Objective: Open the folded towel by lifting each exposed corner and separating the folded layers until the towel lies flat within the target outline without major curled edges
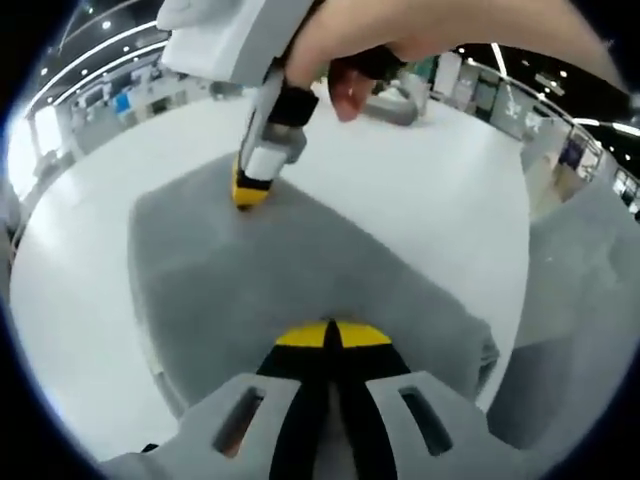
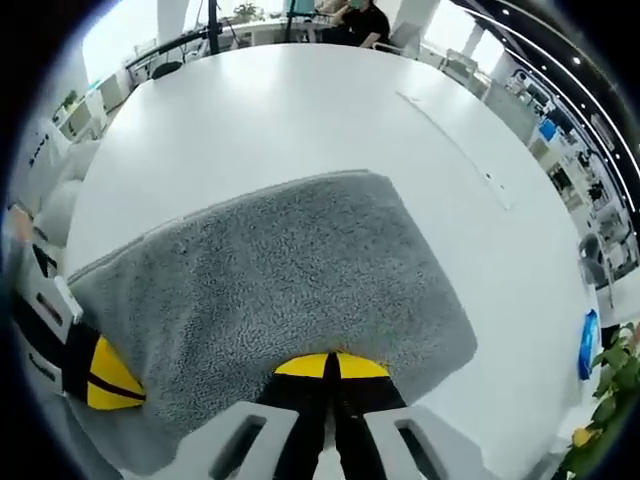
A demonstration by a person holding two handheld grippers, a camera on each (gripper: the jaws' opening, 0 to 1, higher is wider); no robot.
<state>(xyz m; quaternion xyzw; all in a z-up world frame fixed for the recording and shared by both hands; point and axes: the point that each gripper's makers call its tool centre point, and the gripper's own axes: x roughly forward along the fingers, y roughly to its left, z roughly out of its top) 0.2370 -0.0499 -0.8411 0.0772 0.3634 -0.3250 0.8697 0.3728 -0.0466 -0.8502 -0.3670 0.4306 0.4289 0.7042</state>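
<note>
1. Left gripper view: left gripper [image 1: 328, 335] down at the near edge of the grey towel [image 1: 300, 270], yellow tips pressed together, apparently pinching the cloth, though the bite itself hidden.
2. Opposite, right gripper [image 1: 250, 190] planted at the far edge, held by a hand [image 1: 400, 40]; seemingly placed to grip opposite edges and pull the layers apart.
3. Right gripper view: right gripper's tips likewise closed at the towel edge, probably clamping it; left gripper at lower left, touching the cloth.
4. Towel spread on a white table [image 2: 300, 110], still thick and folded-looking; no target outline discernible.
5. Beyond: bright open hall, strip lights, desks, green plant [image 2: 600, 400] at right.
</note>
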